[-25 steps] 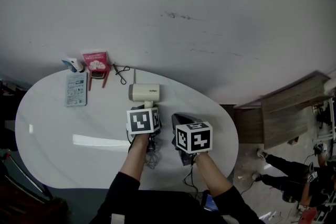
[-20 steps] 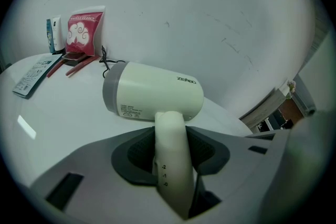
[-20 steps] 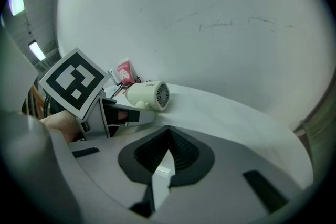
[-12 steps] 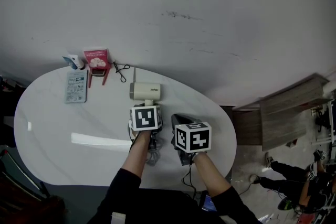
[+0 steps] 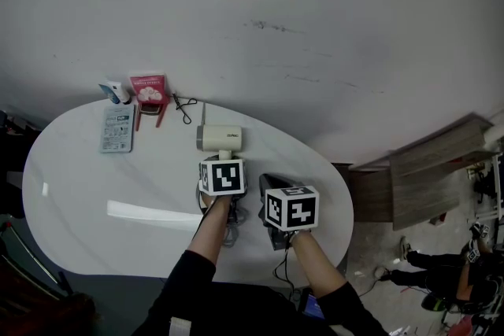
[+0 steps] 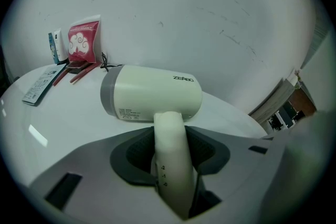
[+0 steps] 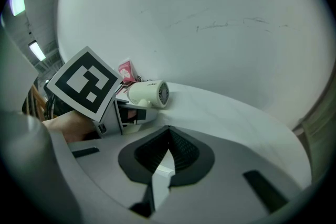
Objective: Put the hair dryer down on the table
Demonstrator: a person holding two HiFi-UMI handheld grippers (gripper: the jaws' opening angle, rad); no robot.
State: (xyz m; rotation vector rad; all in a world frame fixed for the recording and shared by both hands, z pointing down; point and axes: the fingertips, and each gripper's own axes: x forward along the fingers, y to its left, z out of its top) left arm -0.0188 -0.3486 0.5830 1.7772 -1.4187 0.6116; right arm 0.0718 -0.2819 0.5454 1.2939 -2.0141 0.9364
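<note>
Cream hair dryer (image 6: 152, 97): handle clamped in my L claw (image 6: 170, 139), barrel crosswise just ahead, frame centre, close to desk (image 5: 79, 185); contact unclear. R claw (image 7: 168, 139) closed, empty.

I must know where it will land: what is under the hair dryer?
Under the hair dryer only bare white table shows. Its own body hides the spot directly below, so contact with the table cannot be judged.

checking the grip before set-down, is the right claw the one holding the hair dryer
No, the left claw grips the hair dryer by its handle, while the right claw is shut on nothing.
</note>
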